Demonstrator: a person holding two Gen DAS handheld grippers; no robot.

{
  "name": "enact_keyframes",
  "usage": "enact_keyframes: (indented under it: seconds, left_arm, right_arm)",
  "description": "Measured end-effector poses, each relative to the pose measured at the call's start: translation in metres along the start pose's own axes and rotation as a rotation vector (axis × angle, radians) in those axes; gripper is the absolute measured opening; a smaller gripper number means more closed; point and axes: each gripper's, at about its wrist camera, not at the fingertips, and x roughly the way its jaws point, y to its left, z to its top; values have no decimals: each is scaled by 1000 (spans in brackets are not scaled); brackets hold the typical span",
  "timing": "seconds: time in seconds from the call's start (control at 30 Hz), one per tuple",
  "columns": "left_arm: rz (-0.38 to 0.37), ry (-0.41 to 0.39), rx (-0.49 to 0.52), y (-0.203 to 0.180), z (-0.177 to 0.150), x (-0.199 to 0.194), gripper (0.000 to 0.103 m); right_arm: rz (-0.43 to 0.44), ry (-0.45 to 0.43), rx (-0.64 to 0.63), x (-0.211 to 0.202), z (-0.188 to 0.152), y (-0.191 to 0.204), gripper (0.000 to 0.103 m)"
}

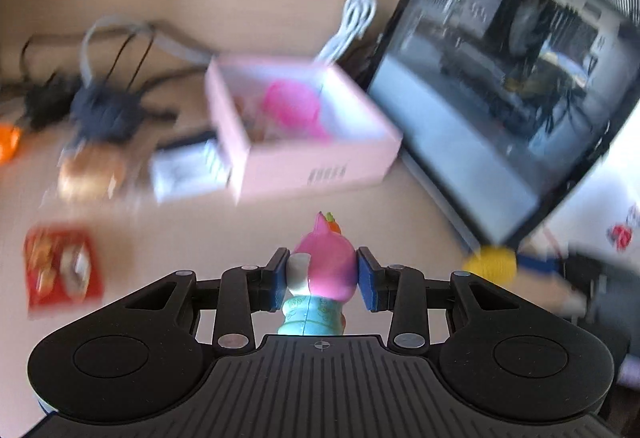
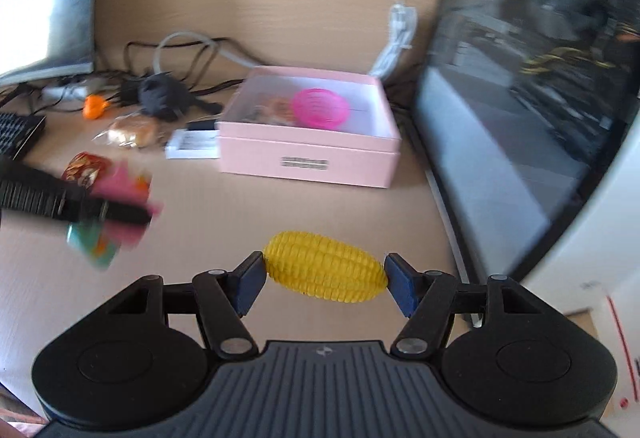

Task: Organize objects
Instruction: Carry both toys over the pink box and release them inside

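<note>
I have the pink figurine [image 1: 324, 270] clamped in my left gripper [image 1: 323, 278] and the toy corn [image 2: 325, 266] pinched endwise in my right gripper [image 2: 325, 280]; I judge both mid-carry; the pink box [image 2: 308, 153] lies ahead, so next I must bring each over its open top and release.

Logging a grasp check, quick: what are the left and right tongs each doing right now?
Left tongs: closed on the pink-headed plastic toy figurine with a teal body.
Right tongs: closed on the yellow toy corn cob, gripped end to end.
</note>
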Motion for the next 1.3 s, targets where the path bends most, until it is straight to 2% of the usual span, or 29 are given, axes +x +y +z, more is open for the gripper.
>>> enact_keyframes:
  seconds: [0.13, 0.27, 0.37, 0.4, 0.47, 0.5, 0.53, 0.63, 0.7, 0.73, 0.8, 0.9, 1.0, 1.17, 1.3]
  left_arm:
    - [16, -68, 11, -14, 53, 21, 40]
    - [51, -126, -42, -20, 99, 50, 40]
    - [45, -181, -85, -18, 129, 74, 41]
    - [61, -192, -53, -19, 135, 86, 44]
    - [192, -140, 88, -28, 142, 121, 43]
    - [236, -114, 120, -29, 142, 135, 43]
    - [235, -114, 99, -25, 140, 142, 43]
    - [165, -158, -34, -8, 134, 140, 43]
    - [160, -145, -86, 1, 125, 138, 43]
    - [155, -136, -102, 5, 120, 136, 43]
    - [151, -146, -128, 10, 108, 125, 43]
    - [139, -176, -177, 20, 84, 93, 43]
    - [177, -170, -180, 28, 56, 55, 43]
    - [277, -92, -200, 52, 2, 14, 43]
    - [368, -62, -275, 78, -35, -16, 43]
  right_arm:
    - [-16, -23, 34, -8, -2, -18, 65]
    - [2, -38, 29, -4, -1, -26, 65]
    - [15, -35, 28, 5, 1, -30, 65]
    - [23, -34, 32, 8, 2, -33, 65]
    - [35, -31, 42, 12, 3, -35, 65]
    - [40, -26, 46, 15, 3, -38, 65]
    - [45, -19, 50, 20, 4, -40, 65]
    - [57, -10, 41, 28, 3, -44, 65]
    - [75, -19, 38, 35, 2, -46, 65]
    - [72, 9, 42, 43, 3, -47, 65]
    - [93, 43, 28, 53, 5, -45, 65]
    - [108, 2, -27, 56, 12, -40, 65]
    - [150, -19, -31, 70, 36, -39, 65]
    - [158, -140, -64, 91, 91, -30, 65]
    - [167, -214, -56, 116, 140, -21, 66]
